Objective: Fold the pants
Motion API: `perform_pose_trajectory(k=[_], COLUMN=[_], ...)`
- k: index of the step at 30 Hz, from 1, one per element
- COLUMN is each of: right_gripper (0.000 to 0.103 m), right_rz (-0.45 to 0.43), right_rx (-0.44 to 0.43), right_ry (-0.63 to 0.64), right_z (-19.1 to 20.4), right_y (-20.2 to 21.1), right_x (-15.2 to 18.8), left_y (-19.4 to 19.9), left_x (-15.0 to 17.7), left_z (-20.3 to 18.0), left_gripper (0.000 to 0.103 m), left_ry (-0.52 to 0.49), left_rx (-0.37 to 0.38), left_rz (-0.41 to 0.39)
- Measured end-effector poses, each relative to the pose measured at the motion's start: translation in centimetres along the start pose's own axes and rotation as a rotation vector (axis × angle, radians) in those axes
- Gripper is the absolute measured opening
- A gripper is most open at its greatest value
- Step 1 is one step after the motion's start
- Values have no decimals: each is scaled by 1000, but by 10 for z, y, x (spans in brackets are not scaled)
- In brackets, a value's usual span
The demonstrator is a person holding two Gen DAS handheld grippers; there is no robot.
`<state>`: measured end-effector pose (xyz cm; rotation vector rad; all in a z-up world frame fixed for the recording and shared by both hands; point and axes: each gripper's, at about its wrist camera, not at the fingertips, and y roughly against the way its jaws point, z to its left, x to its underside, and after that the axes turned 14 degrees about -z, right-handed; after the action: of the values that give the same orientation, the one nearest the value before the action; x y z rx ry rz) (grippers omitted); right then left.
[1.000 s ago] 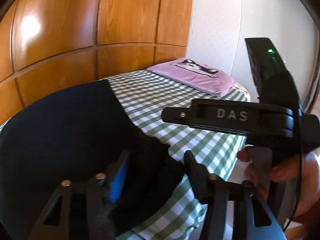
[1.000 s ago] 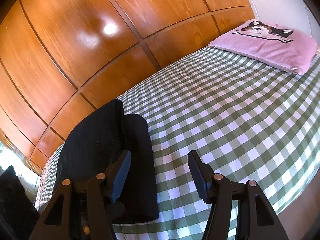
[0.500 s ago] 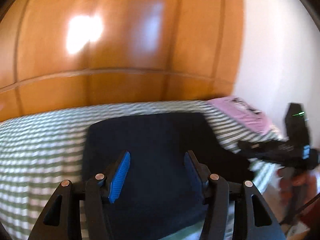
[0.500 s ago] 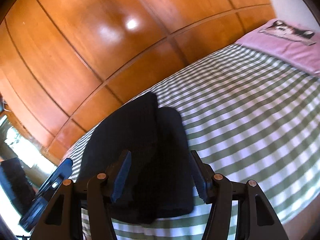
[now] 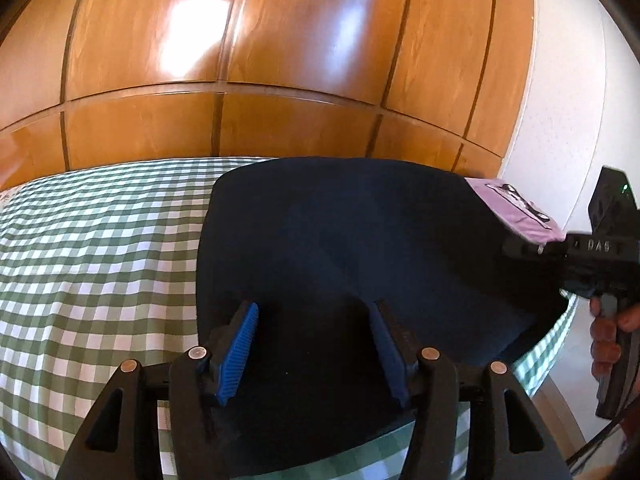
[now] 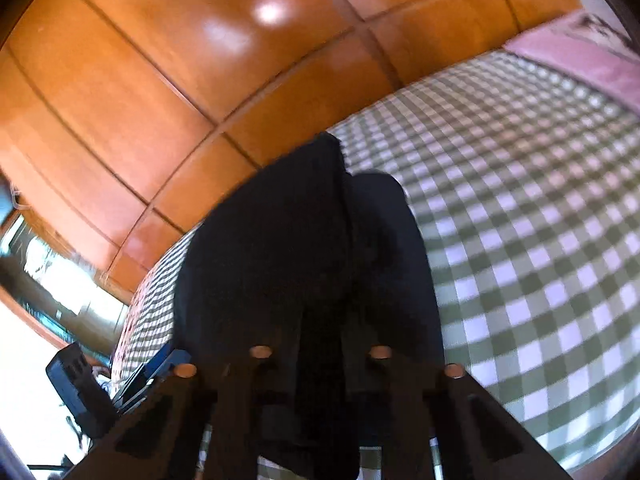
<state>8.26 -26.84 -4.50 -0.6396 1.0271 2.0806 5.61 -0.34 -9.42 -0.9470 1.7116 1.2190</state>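
One pair of pants [image 5: 360,248] is clamped by the right gripper [image 6: 320,344], its jaws just closed — the left gripper [image 5: 312,344] is held apart; one pillow [image 5: 516,208] is seen.

bright daylight, glare on wood panels [image 5: 192,40], fisheye bending, right view blurred.

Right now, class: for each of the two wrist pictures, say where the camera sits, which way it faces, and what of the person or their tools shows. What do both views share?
Left wrist: rides the left tool, looking down across dark pants on the checked bed toward the wood wall; its fingers stand apart, and the right tool with a hand shows at right.
Right wrist: rides the right tool, jaws just closed on the pants; the left tool shows lower left.
Shared: pants, bed, wall, pink pillow.
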Motion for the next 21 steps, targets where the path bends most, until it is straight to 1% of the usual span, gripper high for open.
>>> perform_pose_trajectory(k=[2,5,7,9,10,11,12,13,14,15,16,18,19,20,21], right_gripper=[13,13,13,13,17,22,36,45,46,46,46,46,45,42,34], right_rz=[-48,-76,-54,-3,7,-5,-17,-34,-56,-105,-129,-173,-177,-174,-165], right_rx=[-2,37,71,122,119,118,116,112,103,103,106,98,87,75,63], right_ry=[34,54,34,29,29,21,7,-20,-34,-33,-23,36,63,96,155], right_z=[6,5,-6,-20,-23,-26,-28,-30,-31,-30,-28,-17,-12,-4,8], right_y=[13,21,17,5,1,1,4,9,14,24,29,38,37,36,29], right_x=[-12,-22,-20,-9,-5,-2,-2,-4,-8,-13,-18,-32,-38,-44,-51], left_y=[-1,-3,-9,-9,-7,-6,-5,-4,-2,-2,0,-2,-9,-13,-22], left_x=[-7,-8,-1,4,4,3,-2,-6,-12,-20,-30,-49,-64,-70,-78], left_z=[-6,-22,-31,-35,-35,-34,-30,-27,-23,-17,-12,-7,-6,-7,-9], left_gripper=[58,58,59,59,59,59,59,59,59,59,59,59,59,59,59], left_ry=[-13,-89,-165,-203,-205,-199,-180,-162,-135,-100,-64,-26,-12,-13,-18], left_rx=[28,36,2,-14,-11,-3,9,19,32,51,60,76,92,99,110], left_rz=[-4,-6,6,-1,-3,4,18,28,36,39,29,-2,-15,-19,-16])
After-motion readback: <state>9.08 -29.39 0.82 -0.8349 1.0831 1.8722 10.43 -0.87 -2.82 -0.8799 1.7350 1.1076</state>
